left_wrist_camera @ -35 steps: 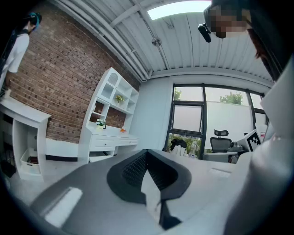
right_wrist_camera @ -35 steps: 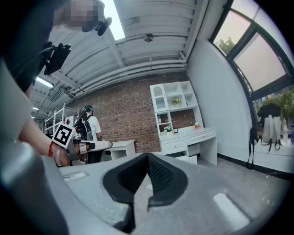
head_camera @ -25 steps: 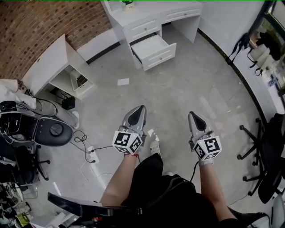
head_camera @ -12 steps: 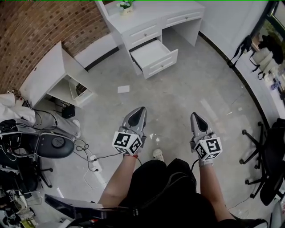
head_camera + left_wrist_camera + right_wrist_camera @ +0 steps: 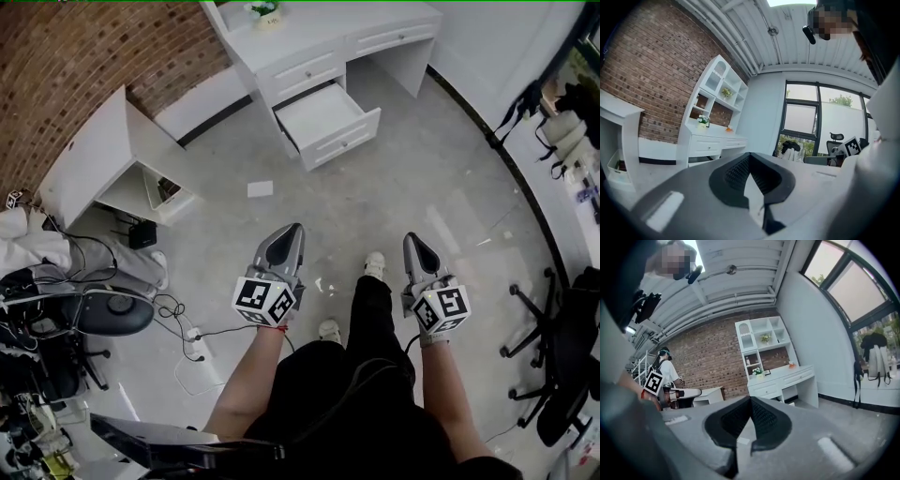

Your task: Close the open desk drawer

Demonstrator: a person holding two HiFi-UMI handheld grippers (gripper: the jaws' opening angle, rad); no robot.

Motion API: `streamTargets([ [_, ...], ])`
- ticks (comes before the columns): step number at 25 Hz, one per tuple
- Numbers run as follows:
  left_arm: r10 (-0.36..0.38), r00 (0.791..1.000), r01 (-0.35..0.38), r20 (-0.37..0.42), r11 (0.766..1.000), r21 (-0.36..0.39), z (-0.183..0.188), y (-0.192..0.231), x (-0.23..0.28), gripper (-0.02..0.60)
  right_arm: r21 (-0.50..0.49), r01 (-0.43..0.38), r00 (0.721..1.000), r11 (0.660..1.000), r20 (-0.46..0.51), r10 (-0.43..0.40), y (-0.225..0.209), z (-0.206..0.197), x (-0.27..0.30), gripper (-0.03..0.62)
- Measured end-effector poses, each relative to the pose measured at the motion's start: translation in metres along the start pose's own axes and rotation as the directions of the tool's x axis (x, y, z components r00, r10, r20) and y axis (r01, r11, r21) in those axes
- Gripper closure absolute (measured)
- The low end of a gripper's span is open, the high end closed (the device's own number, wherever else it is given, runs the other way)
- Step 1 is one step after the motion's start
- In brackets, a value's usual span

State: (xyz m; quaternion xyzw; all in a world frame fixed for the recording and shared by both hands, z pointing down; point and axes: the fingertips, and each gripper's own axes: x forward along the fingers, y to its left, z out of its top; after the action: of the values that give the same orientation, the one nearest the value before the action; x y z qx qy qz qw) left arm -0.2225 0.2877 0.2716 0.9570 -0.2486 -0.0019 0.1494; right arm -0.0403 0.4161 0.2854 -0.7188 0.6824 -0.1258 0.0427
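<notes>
The white desk [image 5: 309,28] stands against the far wall in the head view, its lower drawer [image 5: 330,120] pulled out over the grey floor. My left gripper [image 5: 293,228] and right gripper [image 5: 411,238] are held side by side in front of the person's body, well short of the drawer. Both are shut with nothing between the jaws. In the left gripper view the gripper [image 5: 750,155] points toward the desk [image 5: 710,143], seen far off on the left. The right gripper [image 5: 751,398] faces the same desk [image 5: 787,380] below its shelf unit.
A white side cabinet [image 5: 112,155] stands at the left by the brick wall. A paper scrap [image 5: 260,188] lies on the floor between me and the drawer. Cables and a power strip [image 5: 192,337] trail at lower left. Office chairs [image 5: 562,366] stand at the right.
The person has stepped forward, one leg swinging out between the grippers. The desk and drawer have slid slightly down the head view. Both grippers stay shut.
</notes>
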Motion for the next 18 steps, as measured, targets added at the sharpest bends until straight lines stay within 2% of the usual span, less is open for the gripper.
streamTargets([
  [9, 0.073, 0.997, -0.073, 0.019, 0.997, -0.023, 0.018, 0.030, 0.076, 0.578, -0.015, -0.092, 0.995, 0.996, -0.042, 0.091, -0.045, 0.027, 0.087, 0.594],
  [18, 0.105, 0.994, -0.104, 0.011, 0.994, -0.027, 0.023, 0.052, 0.162, 0.578, 0.004, -0.166, 0.982, 0.986, -0.087, 0.166, -0.092, 0.033, 0.163, 0.594],
])
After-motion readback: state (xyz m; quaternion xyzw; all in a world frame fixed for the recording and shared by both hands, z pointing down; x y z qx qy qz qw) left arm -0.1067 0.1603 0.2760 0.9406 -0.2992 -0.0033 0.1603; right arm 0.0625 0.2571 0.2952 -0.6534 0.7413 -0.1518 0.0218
